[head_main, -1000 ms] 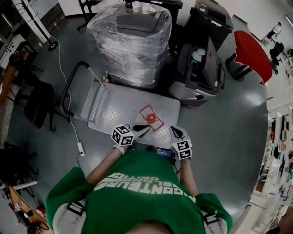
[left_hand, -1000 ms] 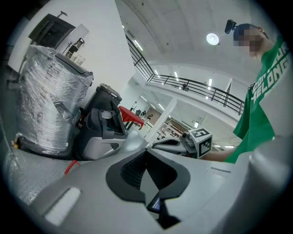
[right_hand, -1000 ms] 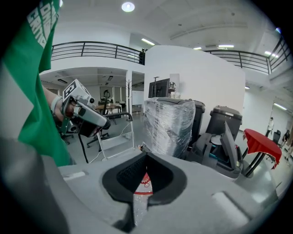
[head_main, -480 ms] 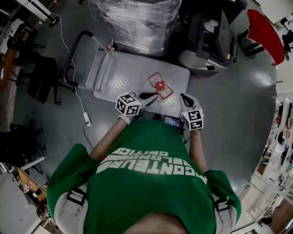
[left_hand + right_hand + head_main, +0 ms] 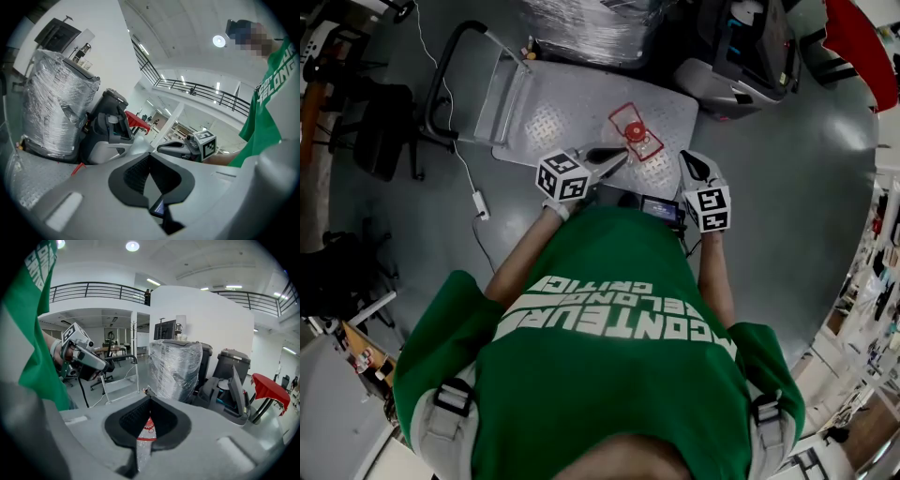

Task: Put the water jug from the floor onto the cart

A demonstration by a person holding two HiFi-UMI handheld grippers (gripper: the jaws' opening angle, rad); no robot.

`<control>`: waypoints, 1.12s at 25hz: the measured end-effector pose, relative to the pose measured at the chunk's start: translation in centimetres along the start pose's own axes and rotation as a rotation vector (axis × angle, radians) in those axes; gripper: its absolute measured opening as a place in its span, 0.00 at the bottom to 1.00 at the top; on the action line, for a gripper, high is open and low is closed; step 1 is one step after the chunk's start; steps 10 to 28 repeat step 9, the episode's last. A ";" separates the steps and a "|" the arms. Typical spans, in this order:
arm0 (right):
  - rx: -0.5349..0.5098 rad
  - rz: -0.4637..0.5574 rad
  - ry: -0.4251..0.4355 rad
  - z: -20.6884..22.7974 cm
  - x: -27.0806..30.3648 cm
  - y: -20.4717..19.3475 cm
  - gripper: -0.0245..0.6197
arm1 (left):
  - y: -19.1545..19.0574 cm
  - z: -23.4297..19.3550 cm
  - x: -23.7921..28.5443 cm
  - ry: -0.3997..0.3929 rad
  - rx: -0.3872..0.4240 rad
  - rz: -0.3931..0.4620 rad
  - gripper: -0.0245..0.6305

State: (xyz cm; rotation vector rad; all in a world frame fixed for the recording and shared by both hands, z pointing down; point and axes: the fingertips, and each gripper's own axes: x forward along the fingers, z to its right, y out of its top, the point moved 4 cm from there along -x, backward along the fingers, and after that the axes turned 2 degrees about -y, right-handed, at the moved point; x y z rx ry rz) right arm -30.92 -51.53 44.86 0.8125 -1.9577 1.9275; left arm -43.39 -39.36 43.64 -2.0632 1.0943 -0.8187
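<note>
The water jug [image 5: 636, 132], clear with a red cap and red handle, stands on the grey metal cart [image 5: 544, 108] near its front right corner. My left gripper [image 5: 617, 156] lies just left of the jug, jaws together, nothing in them. The right gripper [image 5: 690, 161] sits to the jug's right, just off the cart's edge, also shut and empty. In the right gripper view the jug [image 5: 146, 439] shows through the notch below the closed right gripper [image 5: 150, 399]. In the left gripper view the left gripper [image 5: 150, 153] has its jaws meeting at the tip.
The cart's black push handle [image 5: 450, 75] rises at its left end. A plastic-wrapped bin [image 5: 600, 17] and an open grey case [image 5: 741, 61] stand behind the cart. A red seat [image 5: 862, 47] is at the far right. A cable with a white plug [image 5: 480, 202] lies on the floor at left.
The head camera has tipped further down, so the cart and jug sit higher in the picture. Both grippers stay beside the jug, jaws unchanged.
</note>
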 end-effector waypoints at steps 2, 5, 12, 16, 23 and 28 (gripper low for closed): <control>-0.006 -0.003 0.008 -0.2 0.2 -0.2 0.03 | -0.1 -0.1 -0.1 0.003 -0.003 0.002 0.06; -0.014 -0.005 0.021 -0.6 0.4 -0.2 0.03 | -0.3 -0.1 -0.5 0.010 -0.009 0.002 0.06; -0.019 -0.005 0.030 -0.8 0.8 0.1 0.03 | -0.1 -0.5 -0.8 0.014 -0.011 0.006 0.06; -0.019 -0.005 0.030 -0.8 0.8 0.1 0.03 | -0.1 -0.5 -0.8 0.014 -0.011 0.006 0.06; -0.019 -0.005 0.030 -0.8 0.8 0.1 0.03 | -0.1 -0.5 -0.8 0.014 -0.011 0.006 0.06; -0.019 -0.005 0.030 -0.8 0.8 0.1 0.03 | -0.1 -0.5 -0.8 0.014 -0.011 0.006 0.06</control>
